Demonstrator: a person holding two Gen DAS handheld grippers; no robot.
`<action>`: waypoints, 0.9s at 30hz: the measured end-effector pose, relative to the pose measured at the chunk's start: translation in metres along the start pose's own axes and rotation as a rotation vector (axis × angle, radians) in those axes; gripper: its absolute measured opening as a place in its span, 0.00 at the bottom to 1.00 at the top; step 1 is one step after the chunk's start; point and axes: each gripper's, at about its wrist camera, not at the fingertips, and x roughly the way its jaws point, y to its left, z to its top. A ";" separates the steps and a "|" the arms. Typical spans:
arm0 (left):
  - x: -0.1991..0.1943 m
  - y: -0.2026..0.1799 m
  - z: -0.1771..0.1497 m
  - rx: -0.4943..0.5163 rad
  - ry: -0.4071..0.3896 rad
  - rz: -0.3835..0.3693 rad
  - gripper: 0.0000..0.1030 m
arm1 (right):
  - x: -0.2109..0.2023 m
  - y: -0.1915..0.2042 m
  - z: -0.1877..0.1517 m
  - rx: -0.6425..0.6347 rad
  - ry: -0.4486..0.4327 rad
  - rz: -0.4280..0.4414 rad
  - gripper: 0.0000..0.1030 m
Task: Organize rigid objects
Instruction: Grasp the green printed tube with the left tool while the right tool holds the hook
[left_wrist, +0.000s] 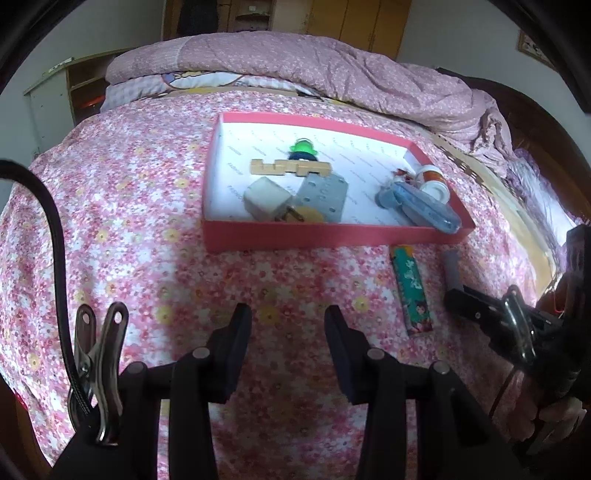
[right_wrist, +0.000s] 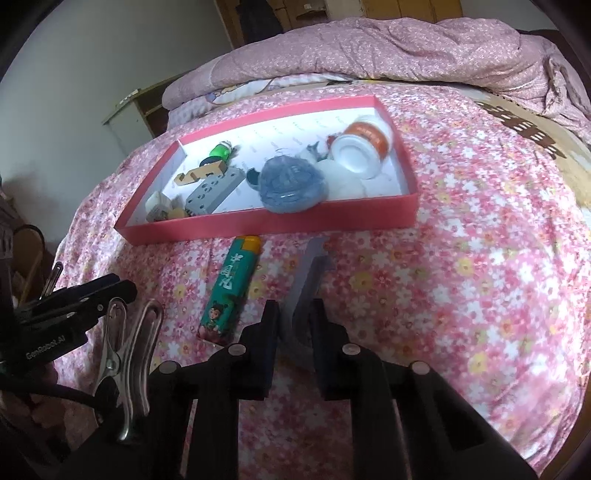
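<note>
Right gripper closest to the lens, jaws clamped on the near end of a grey flat piece lying on the flowered bedspread, just in front of the red box's near wall. Left gripper held above bare bedspread, jaws apart, nothing between them. Already inside the red box: a wooden notched block, a green and dark small item, a white cube, a grey perforated plate toward the left end; a blue case and a white jar with orange label toward the right end. Left outside, beside the grey piece and also close to the near wall: a green printed lighter. Judged from this, most of the sorting done, two items remaining: the grey piece, gripped but not lifted as far as can be told, and the lighter, untouched. Free space in the middle of the box seemingly enough for both.
</note>
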 end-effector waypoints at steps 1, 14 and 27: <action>0.000 -0.004 0.001 0.009 0.001 -0.003 0.42 | -0.003 -0.002 0.000 -0.005 -0.003 -0.010 0.18; 0.015 -0.074 0.011 0.143 0.009 -0.087 0.42 | -0.021 -0.037 -0.021 0.023 0.001 -0.026 0.18; 0.047 -0.103 0.011 0.216 0.022 -0.025 0.42 | -0.023 -0.049 -0.030 0.052 -0.051 0.053 0.17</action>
